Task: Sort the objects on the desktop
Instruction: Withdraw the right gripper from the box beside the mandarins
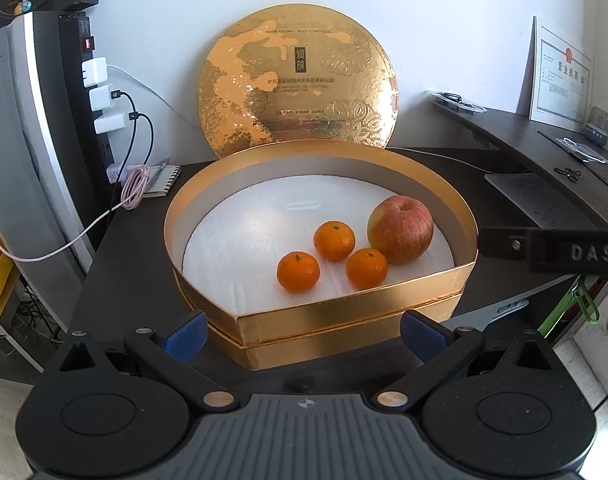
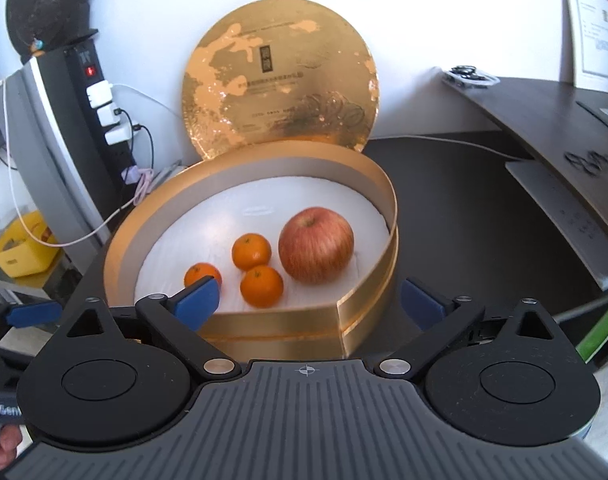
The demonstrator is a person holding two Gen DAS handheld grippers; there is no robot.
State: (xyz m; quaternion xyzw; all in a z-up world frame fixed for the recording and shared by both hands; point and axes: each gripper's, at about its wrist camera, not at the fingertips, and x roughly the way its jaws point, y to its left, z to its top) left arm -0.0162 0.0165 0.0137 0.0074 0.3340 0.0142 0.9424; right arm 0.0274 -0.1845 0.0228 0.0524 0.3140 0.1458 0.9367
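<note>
Left wrist view: apple (image 1: 399, 229) sits stem-up in gold box (image 1: 323, 316); both grippers' fingers (image 1: 186, 330) spread, empty.

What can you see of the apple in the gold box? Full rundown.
The apple is the only one and the largest fruit in the gold box. Its skin is red with yellow streaks, paler and yellower on one side, and looks whole. It sits upright, stem dimple up, on the white liner near the box's right wall. In the left wrist view one mandarin seems to touch it. No gripper touches it.
</note>
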